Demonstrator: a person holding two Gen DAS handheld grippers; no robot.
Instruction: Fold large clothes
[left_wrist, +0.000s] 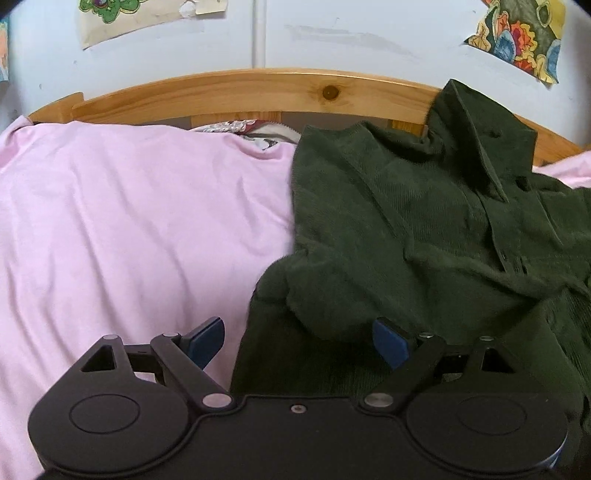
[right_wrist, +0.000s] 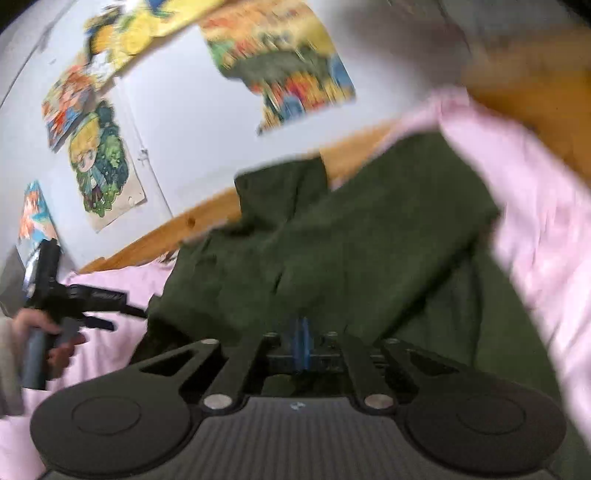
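Green shirt (left_wrist: 424, 229) between spread left gripper (left_wrist: 298, 341) fingers, its cloth pinched in closed right gripper (right_wrist: 301, 343).

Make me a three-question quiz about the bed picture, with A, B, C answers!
1. Where is the shirt lying?
A. on the pink sheet
B. on the floor
C. on a chair

2. What colour is the shirt?
A. red
B. dark green
C. white

3. How are the left gripper fingers?
A. spread apart
C. pressed together
B. out of sight

Answers: 1 A, pink sheet shows around it; 2 B, the cloth is dark green; 3 A, a wide gap separates the blue pads.
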